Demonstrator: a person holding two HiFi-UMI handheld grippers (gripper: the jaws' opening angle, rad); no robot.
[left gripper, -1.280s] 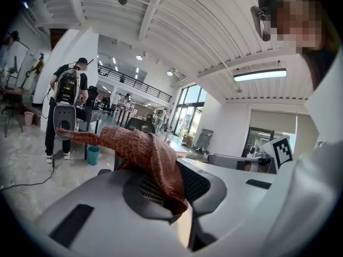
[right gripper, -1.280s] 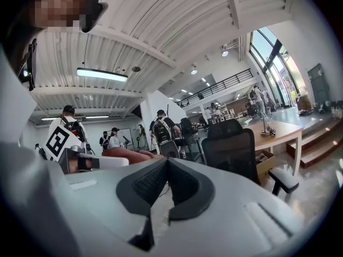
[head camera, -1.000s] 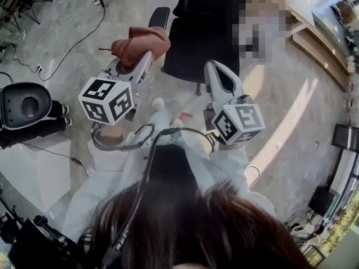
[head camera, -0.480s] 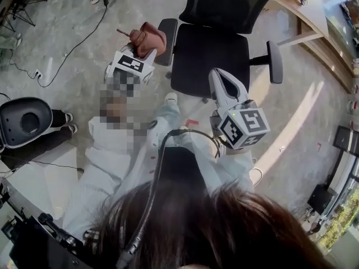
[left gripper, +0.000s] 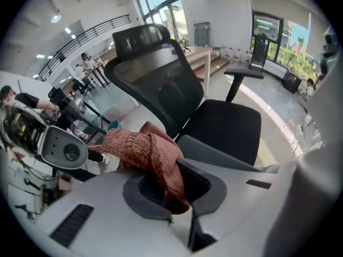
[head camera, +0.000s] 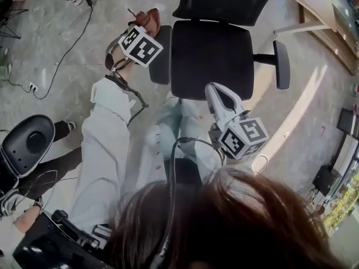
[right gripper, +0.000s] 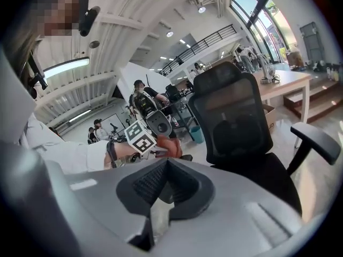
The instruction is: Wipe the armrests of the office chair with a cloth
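Approach step, no wiping yet. L gripper (head camera: 143, 27) clamped on cloth (left gripper: 144, 154), at rear end of office chair (head camera: 212, 58) armrest (head camera: 161, 58); contact unclear. R gripper (head camera: 215, 90) closed, empty, just in front of chair. Next: press cloth down, drag along the pad.

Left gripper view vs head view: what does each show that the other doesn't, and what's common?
Left gripper view only: the grip up close, with the left gripper and its tongs shut on the cloth, plus the chair's headrest and the windows behind. Head view only: the right gripper, tongs together and holding nothing, the person's hair, and a cable on the floor. Both: the cloth, the chair seat and the right armrest.
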